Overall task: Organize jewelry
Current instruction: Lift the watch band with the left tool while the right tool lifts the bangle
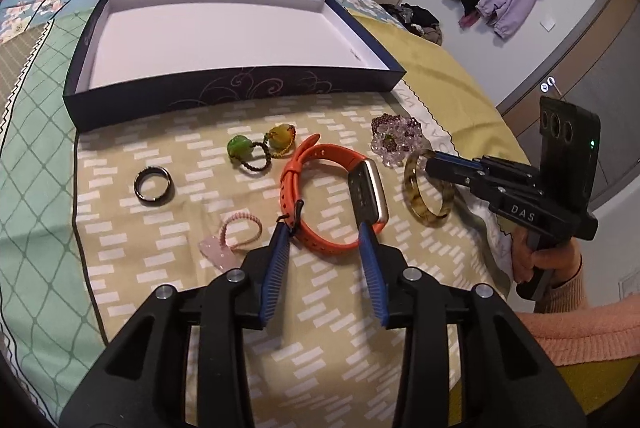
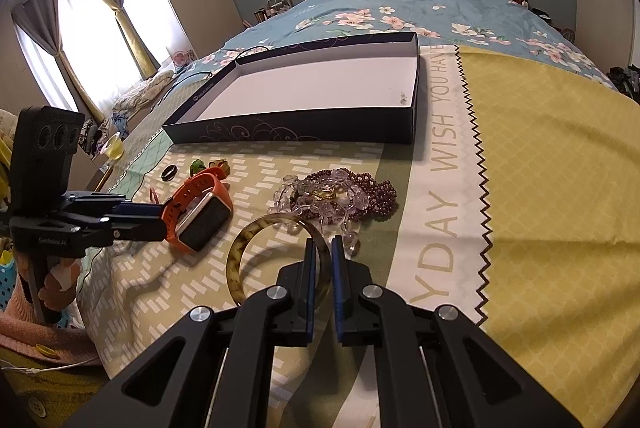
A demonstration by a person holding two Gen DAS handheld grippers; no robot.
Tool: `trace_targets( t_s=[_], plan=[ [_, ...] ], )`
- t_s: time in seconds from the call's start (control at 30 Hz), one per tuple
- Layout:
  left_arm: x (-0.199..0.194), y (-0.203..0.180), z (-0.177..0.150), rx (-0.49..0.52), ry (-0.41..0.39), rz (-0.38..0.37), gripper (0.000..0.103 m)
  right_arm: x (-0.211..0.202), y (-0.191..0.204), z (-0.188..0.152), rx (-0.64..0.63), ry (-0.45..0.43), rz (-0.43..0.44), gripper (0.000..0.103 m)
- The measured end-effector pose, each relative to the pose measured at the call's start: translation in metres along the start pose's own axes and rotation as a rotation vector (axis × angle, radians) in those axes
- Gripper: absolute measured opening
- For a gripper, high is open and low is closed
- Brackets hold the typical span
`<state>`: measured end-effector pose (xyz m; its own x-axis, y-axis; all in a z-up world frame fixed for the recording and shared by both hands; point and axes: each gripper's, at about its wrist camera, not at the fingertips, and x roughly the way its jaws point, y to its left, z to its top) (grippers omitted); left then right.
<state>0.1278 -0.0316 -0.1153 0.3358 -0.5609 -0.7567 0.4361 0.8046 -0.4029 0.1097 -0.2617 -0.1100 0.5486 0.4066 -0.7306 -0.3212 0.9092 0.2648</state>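
Our right gripper has its fingers closed on the near rim of the tortoiseshell bangle, one finger inside the ring and one outside. The bangle lies flat on the bed cover, and we judge it stiff, smooth and light: a pinch across the rim should hold, though the polished surface could slip if we tilt it quickly.

Our left gripper has its fingers apart, straddling the near loop of the orange smartwatch without pressing it. The strap looks soft and rubbery, so it should give good friction but flex under the pads; the screen body at 3 o'clock of the loop is the heavy part, so we would take hold near it, or expect the watch to swing.

Further out in the left wrist view, a pink hair tie sits at 9 o'clock of the left fingers, a dark ring at 10 o'clock, and a green and amber bead charm at 11 o'clock. The beaded bracelets, clear and purple, are heaped at 1 o'clock, just beyond the bangle; they look loose and would drape, so a grip through the heap suits them.

Beyond everything, at 12 o'clock, the dark box with a white floor stands open with nothing in it, so no piece is sorted yet.
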Motion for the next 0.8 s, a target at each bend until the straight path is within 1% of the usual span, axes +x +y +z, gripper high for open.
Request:
trace_targets(
  t_s=[0.03, 0.07, 0.13, 0.23, 0.27, 0.3, 0.33, 0.37, 0.43, 0.5, 0.63, 0.77, 0.8],
  plan=[
    [0.000, 0.000, 0.001, 0.010, -0.002, 0.013, 0.018, 0.000, 0.000, 0.000, 0.000, 0.000, 0.001, 0.006],
    [0.002, -0.001, 0.004, 0.038, -0.001, 0.055, 0.016, 0.000, 0.000, 0.000, 0.000, 0.000, 0.001, 0.006],
    [0.002, -0.003, 0.007, 0.071, -0.002, 0.067, 0.010, 0.001, 0.000, 0.000, -0.002, 0.001, 0.001, 0.006],
    [0.002, -0.010, 0.015, 0.152, -0.017, 0.139, 0.006, 0.002, 0.001, -0.001, -0.006, 0.006, 0.002, 0.006],
    [0.001, -0.011, 0.017, 0.168, -0.018, 0.150, 0.006, 0.002, 0.002, -0.001, -0.008, 0.009, 0.002, 0.006],
    [0.000, -0.010, 0.019, 0.170, -0.017, 0.142, 0.007, 0.002, 0.003, -0.001, -0.010, 0.013, 0.002, 0.006],
    [-0.002, -0.009, 0.020, 0.163, -0.021, 0.133, 0.013, 0.002, 0.003, -0.001, -0.012, 0.015, 0.002, 0.006],
    [-0.005, -0.008, 0.020, 0.159, -0.027, 0.125, 0.016, 0.002, 0.003, -0.001, -0.014, 0.016, 0.002, 0.006],
    [-0.007, -0.007, 0.017, 0.162, -0.026, 0.127, 0.018, 0.002, 0.003, -0.001, -0.013, 0.015, 0.001, 0.006],
    [-0.007, -0.006, 0.012, 0.151, -0.012, 0.112, 0.021, 0.001, 0.003, 0.000, -0.011, 0.009, -0.002, 0.006],
    [0.000, -0.007, 0.003, 0.151, 0.012, 0.102, 0.022, -0.002, 0.002, 0.003, -0.005, -0.003, 0.014, 0.006],
    [0.010, -0.004, 0.006, 0.135, 0.030, 0.097, 0.022, -0.004, 0.005, 0.009, -0.019, -0.016, 0.011, 0.006],
    [0.011, -0.005, 0.007, 0.138, 0.029, 0.103, 0.020, -0.005, 0.005, 0.011, -0.022, -0.019, 0.010, 0.006]
  ],
)
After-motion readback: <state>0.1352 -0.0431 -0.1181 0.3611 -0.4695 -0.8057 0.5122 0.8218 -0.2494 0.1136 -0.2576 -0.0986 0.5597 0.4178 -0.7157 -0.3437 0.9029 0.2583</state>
